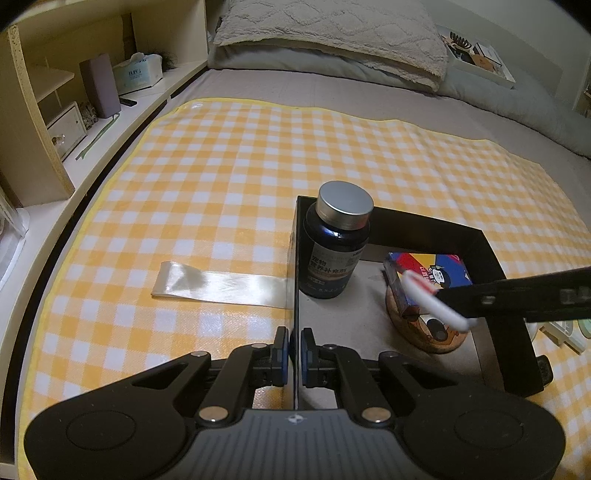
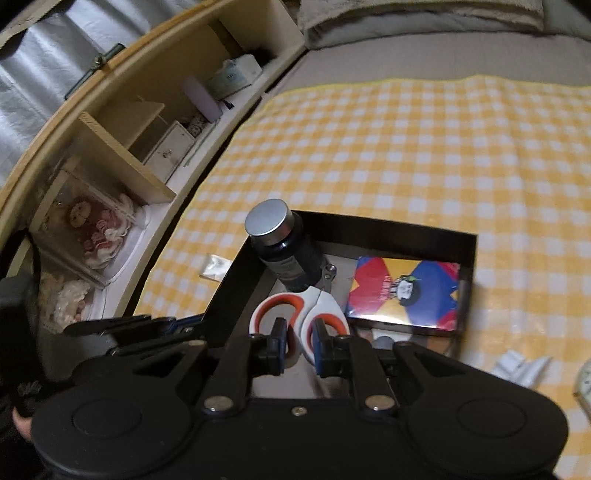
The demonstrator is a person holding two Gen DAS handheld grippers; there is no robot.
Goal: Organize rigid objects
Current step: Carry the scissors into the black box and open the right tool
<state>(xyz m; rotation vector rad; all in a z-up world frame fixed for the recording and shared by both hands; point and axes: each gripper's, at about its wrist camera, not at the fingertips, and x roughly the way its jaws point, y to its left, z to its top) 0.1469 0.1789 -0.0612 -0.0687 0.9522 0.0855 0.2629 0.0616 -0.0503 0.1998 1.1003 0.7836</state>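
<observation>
A black open box (image 1: pixel 491 251) (image 2: pixel 391 225) sits on a yellow checked cloth (image 1: pixel 229 155) on a bed. In it stand a dark bottle with a silver cap (image 1: pixel 338 243) (image 2: pixel 284 251), a colourful card box (image 1: pixel 432 273) (image 2: pixel 404 291) and a round cork coaster (image 1: pixel 424 332). My left gripper (image 1: pixel 294 347) is shut on the box's left wall. My right gripper (image 2: pixel 299 339) is shut on the handles of white-and-orange scissors (image 2: pixel 299 314), held over the box; the scissors also show in the left wrist view (image 1: pixel 428 299).
A clear plastic strip (image 1: pixel 218 282) lies on the cloth left of the box. A shelf unit (image 1: pixel 66 96) (image 2: pixel 140 122) with tissues and small items runs along the left. Pillows (image 1: pixel 332 33) lie at the far end. White items (image 2: pixel 521 365) lie right of the box.
</observation>
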